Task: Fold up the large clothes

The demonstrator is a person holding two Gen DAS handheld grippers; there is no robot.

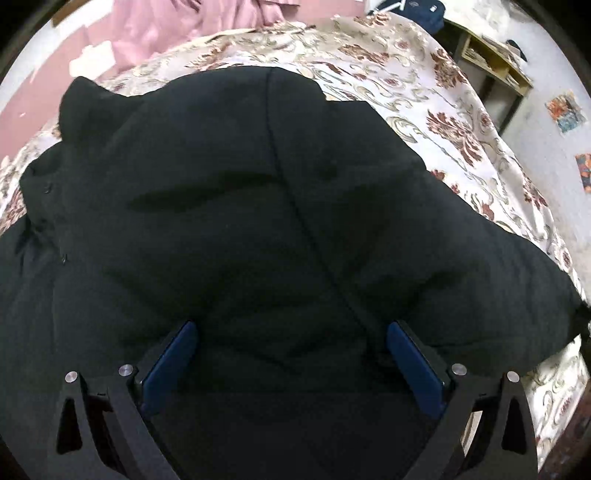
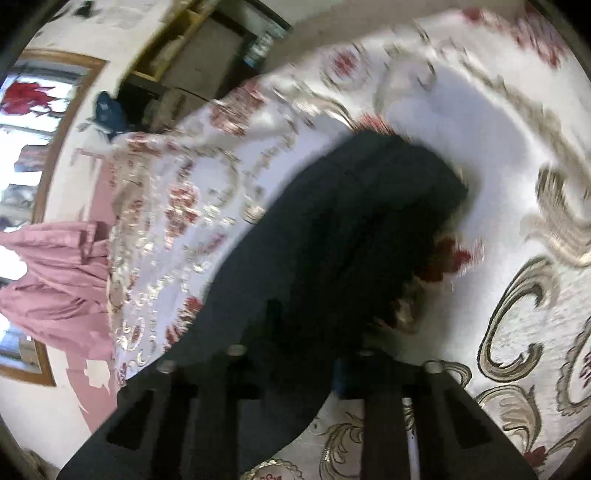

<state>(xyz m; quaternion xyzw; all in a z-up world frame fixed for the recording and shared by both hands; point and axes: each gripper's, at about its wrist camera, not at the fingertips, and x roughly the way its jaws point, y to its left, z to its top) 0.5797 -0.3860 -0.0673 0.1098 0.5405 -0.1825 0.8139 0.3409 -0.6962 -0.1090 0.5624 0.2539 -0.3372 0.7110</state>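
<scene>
A large black garment [image 1: 258, 184] lies spread over a floral bedspread [image 1: 406, 74], with a seam running down its middle and small buttons at its left edge. My left gripper [image 1: 291, 326] hovers just above it, open, its blue pads [image 1: 173, 358] wide apart with only flat cloth below them. The right wrist view is blurred. It shows a long fold of the black garment [image 2: 351, 221] running from the bedspread [image 2: 498, 166] down between the fingers of my right gripper [image 2: 306, 332]. Those fingers stand close together, shut on the cloth, with their tips hidden in it.
The bed's edge curves along the right, with pale floor [image 1: 546, 122] beyond it. A wooden shelf unit [image 1: 491, 59] stands past the bed's far corner. Pink fabric [image 1: 166, 26] hangs beyond the far side. A framed window [image 2: 37, 110] is on the wall.
</scene>
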